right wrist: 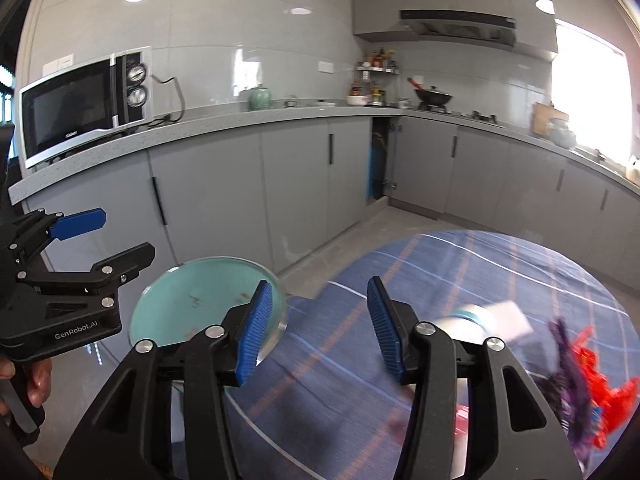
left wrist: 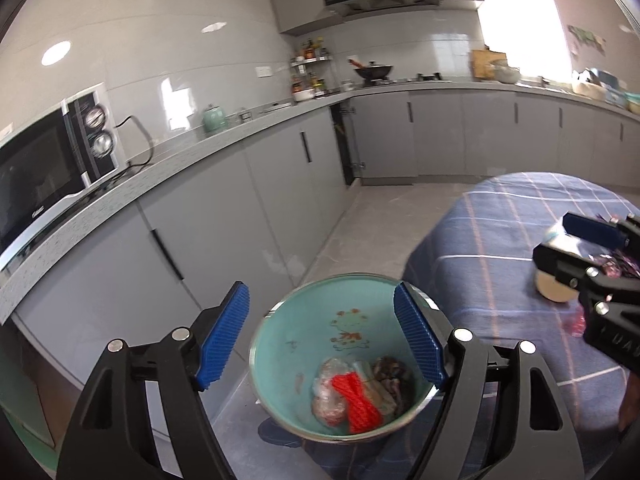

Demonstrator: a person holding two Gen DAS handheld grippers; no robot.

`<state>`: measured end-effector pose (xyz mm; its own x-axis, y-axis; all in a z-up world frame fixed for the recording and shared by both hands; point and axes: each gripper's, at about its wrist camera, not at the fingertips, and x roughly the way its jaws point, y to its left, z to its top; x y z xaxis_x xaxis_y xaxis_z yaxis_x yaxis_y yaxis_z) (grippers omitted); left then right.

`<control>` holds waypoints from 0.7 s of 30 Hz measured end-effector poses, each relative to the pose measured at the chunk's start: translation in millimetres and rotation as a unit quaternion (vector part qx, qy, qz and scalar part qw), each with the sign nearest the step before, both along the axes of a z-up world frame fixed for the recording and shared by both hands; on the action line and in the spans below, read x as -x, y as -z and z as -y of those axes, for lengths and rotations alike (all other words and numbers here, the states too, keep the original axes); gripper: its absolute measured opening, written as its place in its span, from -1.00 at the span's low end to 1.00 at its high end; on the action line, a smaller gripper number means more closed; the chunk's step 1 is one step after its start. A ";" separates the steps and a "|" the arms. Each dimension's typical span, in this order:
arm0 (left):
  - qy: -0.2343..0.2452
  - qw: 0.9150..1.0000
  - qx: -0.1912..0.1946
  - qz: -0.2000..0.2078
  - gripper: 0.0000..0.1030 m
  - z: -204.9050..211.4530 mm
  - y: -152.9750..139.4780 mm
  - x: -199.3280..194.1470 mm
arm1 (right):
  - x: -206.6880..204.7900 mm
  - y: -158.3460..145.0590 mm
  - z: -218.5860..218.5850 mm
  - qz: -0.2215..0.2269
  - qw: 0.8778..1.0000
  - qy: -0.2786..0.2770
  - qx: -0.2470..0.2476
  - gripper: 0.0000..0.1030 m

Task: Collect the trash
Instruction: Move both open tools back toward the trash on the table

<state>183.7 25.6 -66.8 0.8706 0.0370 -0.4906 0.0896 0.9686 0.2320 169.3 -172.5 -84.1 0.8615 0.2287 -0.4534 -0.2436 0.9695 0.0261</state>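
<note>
A teal bowl (left wrist: 316,340) with a cartoon print sits at the left edge of the round table, overhanging the floor. It holds crumpled clear plastic (left wrist: 332,392), a red net (left wrist: 360,404) and a dark wrapper (left wrist: 390,372). My left gripper (left wrist: 322,340) is open, its blue pads either side of the bowl, apparently above it. It also shows in the right wrist view (right wrist: 100,236). My right gripper (right wrist: 316,328) is open and empty above the tablecloth, right of the bowl (right wrist: 200,300). Red and purple wrappers (right wrist: 576,376) lie at the table's right. A paper cup (right wrist: 476,320) lies on its side, blurred.
The table has a blue plaid cloth (right wrist: 460,264). Grey cabinets (right wrist: 296,184) and a counter with a microwave (right wrist: 80,108) run along the wall behind. Tiled floor (left wrist: 360,220) lies between table and cabinets. One cabinet door (right wrist: 378,160) stands ajar.
</note>
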 end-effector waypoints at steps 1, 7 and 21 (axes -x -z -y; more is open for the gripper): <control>0.007 1.000 -0.002 0.000 0.44 7.4 0.4 1.8 | 4.7 0.0 9.1 0.001 1.000 0.009 0.000 0.01; 0.042 0.999 -0.012 -0.001 0.44 47.1 2.8 8.1 | 28.6 3.5 61.9 0.002 0.998 0.060 -0.005 0.03; 0.114 0.993 -0.002 -0.018 0.44 147.1 18.0 13.0 | 77.3 33.8 169.6 -0.030 0.979 0.199 0.013 0.07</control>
